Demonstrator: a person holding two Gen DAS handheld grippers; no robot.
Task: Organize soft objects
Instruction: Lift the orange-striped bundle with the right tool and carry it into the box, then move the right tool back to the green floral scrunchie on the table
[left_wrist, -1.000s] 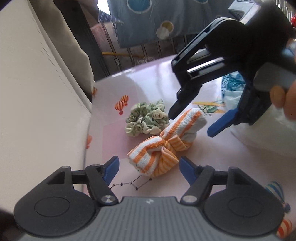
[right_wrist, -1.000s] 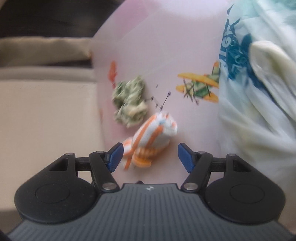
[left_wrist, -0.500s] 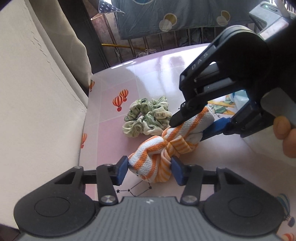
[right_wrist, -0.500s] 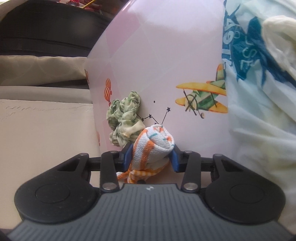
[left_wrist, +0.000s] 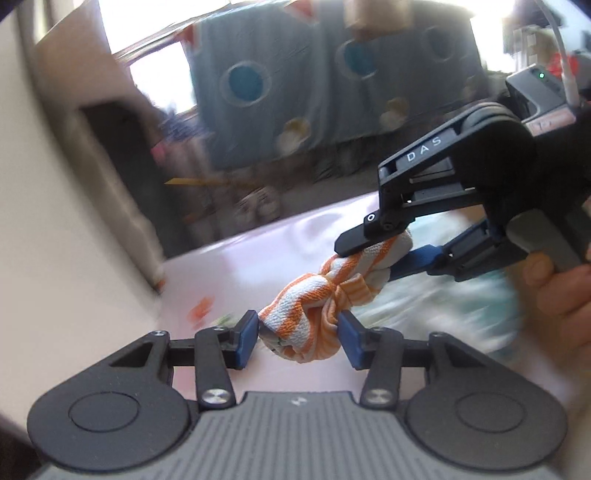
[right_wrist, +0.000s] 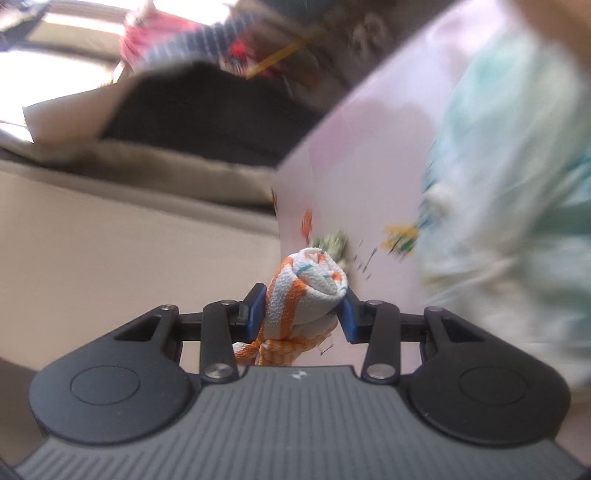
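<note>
We hold the orange-and-white striped knotted cloth bundle (left_wrist: 317, 306) w/ both tools at once, lifted above the pale pink printed table (left_wrist: 266, 254). The left gripper (left_wrist: 297, 334) has its jaws closed on the near lobe of the bundle, blue pads pressing either side of the fabric. The right gripper (left_wrist: 373, 254) comes in from the right side of the left wrist view, black upper finger on top and blue lower finger underneath, jaws clamped on the far lobe; the knot sits btwn the two grips. In the right wrist view the same bundle (right_wrist: 306, 291) shows end-on as a rolled spiral w/ small teal marks, pinched btwn the blue pads of the right gripper (right_wrist: 303, 312), w/ an orange-striped tail hanging below toward the tool body. A green crinkled fabric scrunchie (right_wrist: 332, 242) lies on the table beyond the bundle, blurred, near an orange balloon print; in the left view only a green sliver of it shows by the left pad. A white-and-teal plastic bag (right_wrist: 509, 192) lies to the right on the table, very blurred. Bare fingers of our right hand (left_wrist: 557, 291) wrap the right tool's grey trigger. A cream upholstered surface (right_wrist: 129, 251) borders the table's left edge. Background is motion-smeared; a blue cloth w/ round dots (left_wrist: 332, 81) hangs behind.
</note>
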